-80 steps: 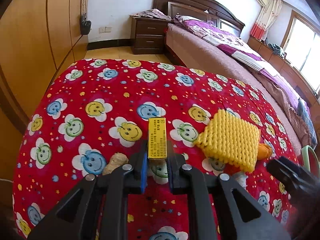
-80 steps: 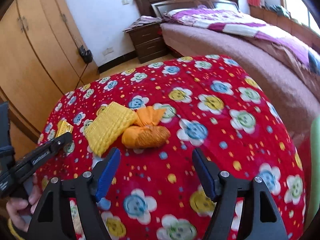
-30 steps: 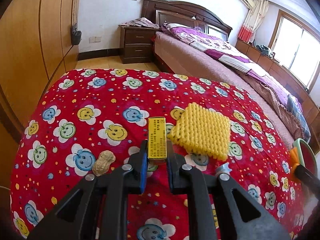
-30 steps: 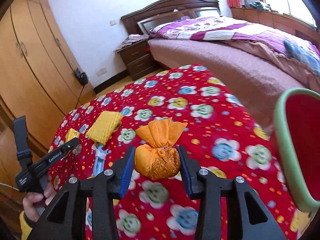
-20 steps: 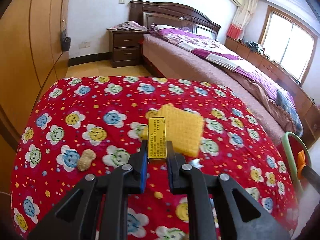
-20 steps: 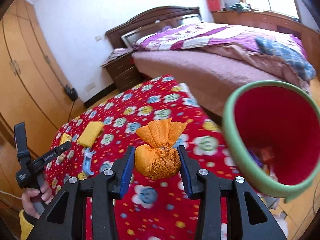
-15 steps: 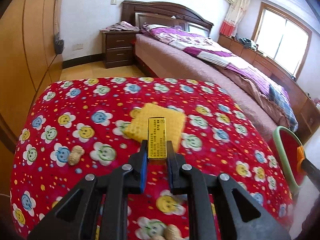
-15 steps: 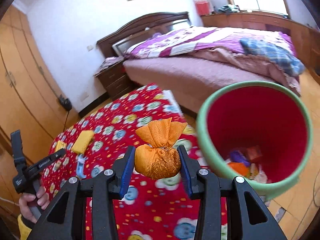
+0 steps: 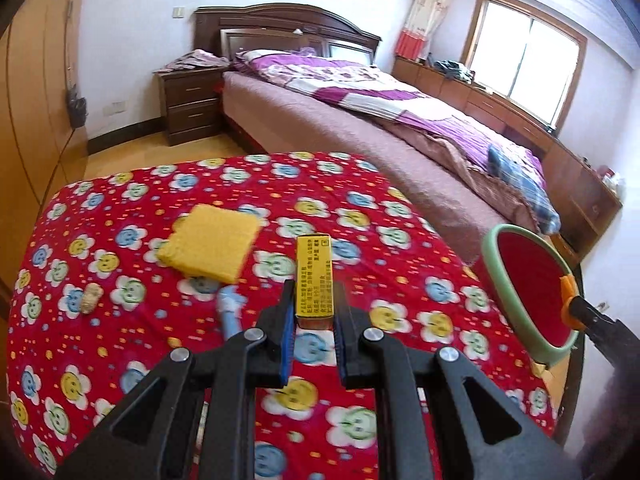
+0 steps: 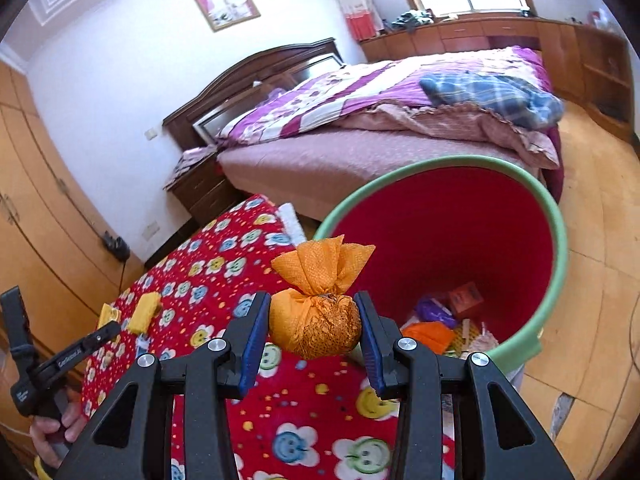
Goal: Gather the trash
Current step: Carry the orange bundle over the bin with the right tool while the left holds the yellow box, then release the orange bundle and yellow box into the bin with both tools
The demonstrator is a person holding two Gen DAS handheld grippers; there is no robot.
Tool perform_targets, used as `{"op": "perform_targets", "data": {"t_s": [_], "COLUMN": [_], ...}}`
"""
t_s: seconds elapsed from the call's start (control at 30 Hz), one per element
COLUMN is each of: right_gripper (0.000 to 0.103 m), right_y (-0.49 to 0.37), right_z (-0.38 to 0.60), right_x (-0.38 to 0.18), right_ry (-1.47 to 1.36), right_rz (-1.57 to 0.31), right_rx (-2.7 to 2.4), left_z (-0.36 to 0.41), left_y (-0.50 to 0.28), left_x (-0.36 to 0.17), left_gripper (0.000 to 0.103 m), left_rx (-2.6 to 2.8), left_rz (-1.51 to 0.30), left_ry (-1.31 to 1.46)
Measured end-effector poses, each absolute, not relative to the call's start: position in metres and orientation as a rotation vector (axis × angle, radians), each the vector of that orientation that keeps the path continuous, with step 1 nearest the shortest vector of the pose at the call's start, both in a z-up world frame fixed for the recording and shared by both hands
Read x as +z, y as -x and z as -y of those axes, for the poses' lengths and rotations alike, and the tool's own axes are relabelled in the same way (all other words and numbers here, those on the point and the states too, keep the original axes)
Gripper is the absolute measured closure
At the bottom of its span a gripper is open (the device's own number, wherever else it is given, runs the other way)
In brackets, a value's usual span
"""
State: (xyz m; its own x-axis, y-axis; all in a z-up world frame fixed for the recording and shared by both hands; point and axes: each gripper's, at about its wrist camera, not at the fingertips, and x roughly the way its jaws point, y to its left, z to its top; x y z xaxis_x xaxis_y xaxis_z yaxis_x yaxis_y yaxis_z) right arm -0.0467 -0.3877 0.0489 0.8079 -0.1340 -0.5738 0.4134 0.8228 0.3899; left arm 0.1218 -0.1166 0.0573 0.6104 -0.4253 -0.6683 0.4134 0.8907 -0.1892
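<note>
On the desk w/ red smiley cloth (image 9: 120, 320), a peanut (image 9: 90, 298) is lying far left, a yellow foam net (image 9: 210, 242) just right of it, a blue wrapper (image 9: 230, 310) below the net. Left hand-held gripper (image 9: 314, 316) is clamping a small yellow box (image 9: 314, 280) upright betw. its pads, over the cloth. Right hand-held gripper (image 10: 314, 330) is gripping an orange tied bag (image 10: 316, 320), hanging at the near rim of the green bin w/ red inside (image 10: 558, 240), beside the desk; trash is lying at the bin's bottom.
</note>
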Motion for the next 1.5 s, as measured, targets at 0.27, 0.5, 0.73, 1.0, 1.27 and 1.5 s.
{"op": "perform_targets", "data": {"t_s": [0.27,0.5,0.73,1.0,1.27,1.5], "right_gripper": [0.060,0.060,0.060,0.055,0.050,0.045], "right_y": [0.066,0.078,0.090,0.094,0.098,0.104], "right_z": [0.411,0.423,0.441,0.457,0.465,0.468], "right_x": [0.045,0.039,0.034,0.028,0.027,0.028], "right_ry": [-0.582,-0.598,-0.632,-0.667,-0.664,-0.653], "right_rz": [-0.534,-0.520,-0.500,-0.492,-0.482,-0.473], "right_rx": [-0.326,-0.341,-0.378,-0.396,-0.407,-0.414], "left_z": [0.154,0.189,0.223,0.259,0.292,0.319], "left_y": [-0.102,-0.087,-0.076,-0.065,-0.058,-0.053], "left_x": [0.063,0.064,0.062,0.060,0.057,0.053], "left_gripper": [0.087,0.087,0.087,0.087,0.087,0.087], "left_rx": [-0.560,-0.623,-0.684,-0.743,-0.799,-0.846], "left_rz": [-0.791,-0.806,-0.824,-0.830,-0.834,-0.839], "left_ry": [-0.010,-0.048,-0.084,-0.138,-0.182,-0.213]}}
